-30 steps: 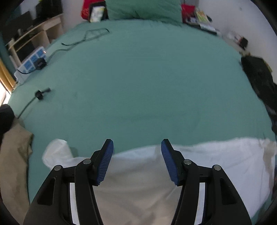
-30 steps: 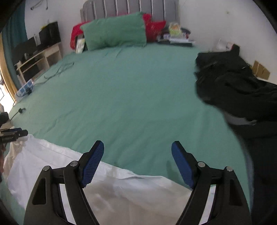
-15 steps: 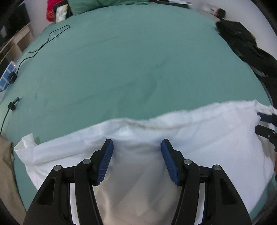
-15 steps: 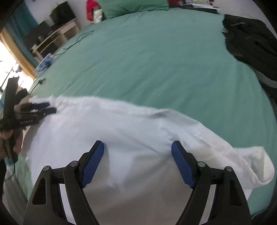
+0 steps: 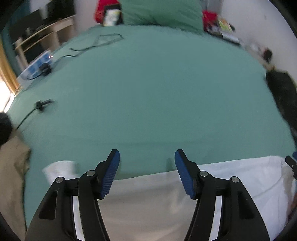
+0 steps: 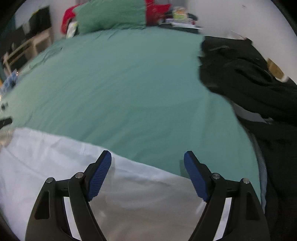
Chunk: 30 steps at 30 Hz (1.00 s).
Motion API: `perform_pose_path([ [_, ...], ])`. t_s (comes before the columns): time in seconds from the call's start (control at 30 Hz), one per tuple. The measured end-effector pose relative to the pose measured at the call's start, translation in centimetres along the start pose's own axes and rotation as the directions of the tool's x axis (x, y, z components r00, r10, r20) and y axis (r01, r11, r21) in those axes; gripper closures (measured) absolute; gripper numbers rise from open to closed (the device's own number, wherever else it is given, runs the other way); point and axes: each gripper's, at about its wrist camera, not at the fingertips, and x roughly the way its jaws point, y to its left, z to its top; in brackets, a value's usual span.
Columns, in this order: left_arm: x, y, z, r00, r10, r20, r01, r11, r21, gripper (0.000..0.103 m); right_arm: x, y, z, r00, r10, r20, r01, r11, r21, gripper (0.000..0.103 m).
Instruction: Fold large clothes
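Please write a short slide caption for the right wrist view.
Open right gripper above a white garment on the green bed, beside dark clothes.

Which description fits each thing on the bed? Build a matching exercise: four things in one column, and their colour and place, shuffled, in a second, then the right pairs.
Things:
1. garment
2. clothes pile
3. pillow
4. power strip

Descriptions:
A. green, at the head of the bed
B. white, spread at the near edge under both open tools
C. blue and white, at the bed's left edge
D. black, heaped on the right side

Pairs: 1-B, 2-D, 3-A, 4-C
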Motion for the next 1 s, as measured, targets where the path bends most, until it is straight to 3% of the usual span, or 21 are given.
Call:
perform_pose_path([
  [0.23, -7.1, 8.3, -4.7, 0.992, 0.071, 0.108, -0.060, 0.993, -0.101, 0.036, -5.7, -2.5, -3.8, 0.997, 0.023, 0.070, -0.033, 0.989, 0.143, 0.022],
  [0.27, -7.7, 9.2, -5.9, 0.991, 0.079, 0.104, -0.067, 0.991, -0.112, 0.035, -5.9, -1.2, -4.0, 0.997, 0.027, 0.075, -0.039, 0.986, 0.160, 0.022],
  [0.47, -7.7, 12.5, -11.3, 0.998, 0.053, 0.030, -0.048, 0.988, -0.144, 0.035, -10.5, -2.2, -10.7, 0.993, 0.035, 0.109, -0.063, 0.963, 0.264, 0.022],
  [0.57, -7.0, 12.7, -13.1, 0.999, 0.034, -0.020, -0.037, 0.987, -0.157, 0.035, -11.2, -2.6, -14.3, 0.994, 0.079, 0.077, -0.100, 0.939, 0.330, 0.022],
  [0.67, -6.1, 12.3, -14.5, 0.998, -0.007, -0.067, -0.005, 0.984, -0.177, 0.035, -10.6, -3.2, -16.7, 0.983, 0.177, 0.058, -0.185, 0.896, 0.404, 0.024],
  [0.7, -6.0, 12.1, -15.0, 0.998, 0.000, -0.057, -0.010, 0.986, -0.164, 0.035, -10.3, -3.3, -17.0, 0.977, 0.206, 0.063, -0.213, 0.886, 0.411, 0.033],
  [0.73, -6.0, 11.8, -15.2, 0.999, 0.013, -0.047, -0.020, 0.990, -0.142, 0.035, -10.0, -3.1, -17.0, 0.970, 0.231, 0.070, -0.239, 0.880, 0.410, 0.053],
  [0.8, -6.2, 11.1, -15.6, 0.998, 0.032, -0.046, -0.037, 0.994, -0.105, 0.035, -9.1, -2.7, -17.2, 0.960, 0.273, 0.056, -0.271, 0.867, 0.418, 0.082],
  [0.83, -6.2, 10.9, -15.7, 0.999, 0.030, -0.045, -0.034, 0.995, -0.091, 0.037, -8.4, -2.3, -17.6, 0.954, 0.298, 0.032, -0.282, 0.855, 0.434, 0.090],
  [0.9, -6.6, 10.2, -16.0, 0.999, -0.019, -0.040, 0.016, 0.998, -0.056, 0.073, -8.0, -1.6, -18.2, 0.948, 0.318, 0.030, -0.296, 0.841, 0.452, 0.094],
  [0.93, -6.8, 10.1, -16.0, 0.999, -0.030, -0.045, 0.028, 0.998, -0.049, 0.098, -8.4, -1.3, -18.3, 0.949, 0.315, 0.032, -0.296, 0.847, 0.442, 0.096],
  [1.0, -8.0, 10.5, -15.8, 0.999, -0.015, -0.047, 0.012, 0.998, -0.062, 0.098, -8.9, -1.4, -18.3, 0.950, 0.310, 0.042, -0.298, 0.851, 0.433, 0.097],
])
